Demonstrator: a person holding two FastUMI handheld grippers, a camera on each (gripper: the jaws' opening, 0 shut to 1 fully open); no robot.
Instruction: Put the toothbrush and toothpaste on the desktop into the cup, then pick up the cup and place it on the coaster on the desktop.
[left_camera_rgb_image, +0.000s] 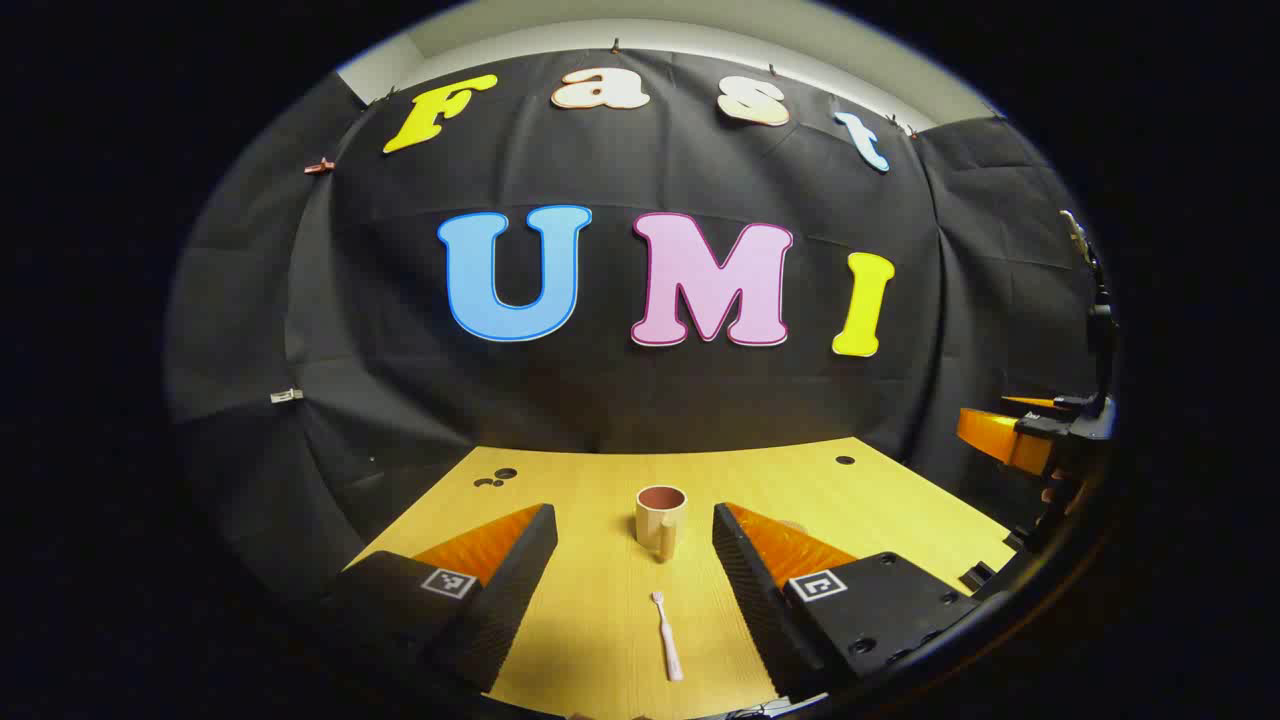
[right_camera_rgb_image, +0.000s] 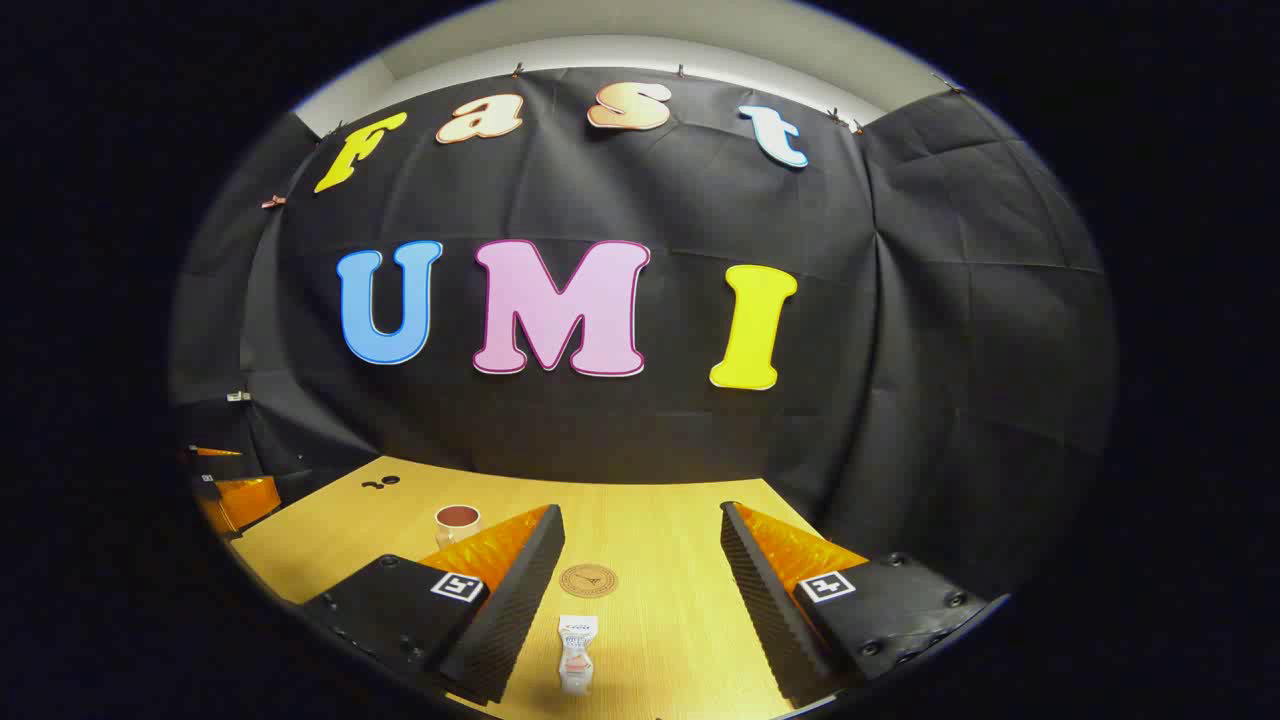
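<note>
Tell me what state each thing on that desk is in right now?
Cup: upright, empty.
Toothbrush: flat on the desk, untouched.
Toothpaste: flat on the desk, untouched.
Coaster: bare.
Left gripper: open.
Right gripper: open.

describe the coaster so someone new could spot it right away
On the yellow wooden desktop, look between the right tool's open fingers. The coaster is a flat brown disc, just beyond the toothpaste; the cup stands farther left.

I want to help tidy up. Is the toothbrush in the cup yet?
No, it is out. The toothbrush lies flat on the table, apart from the upright cup.
</note>
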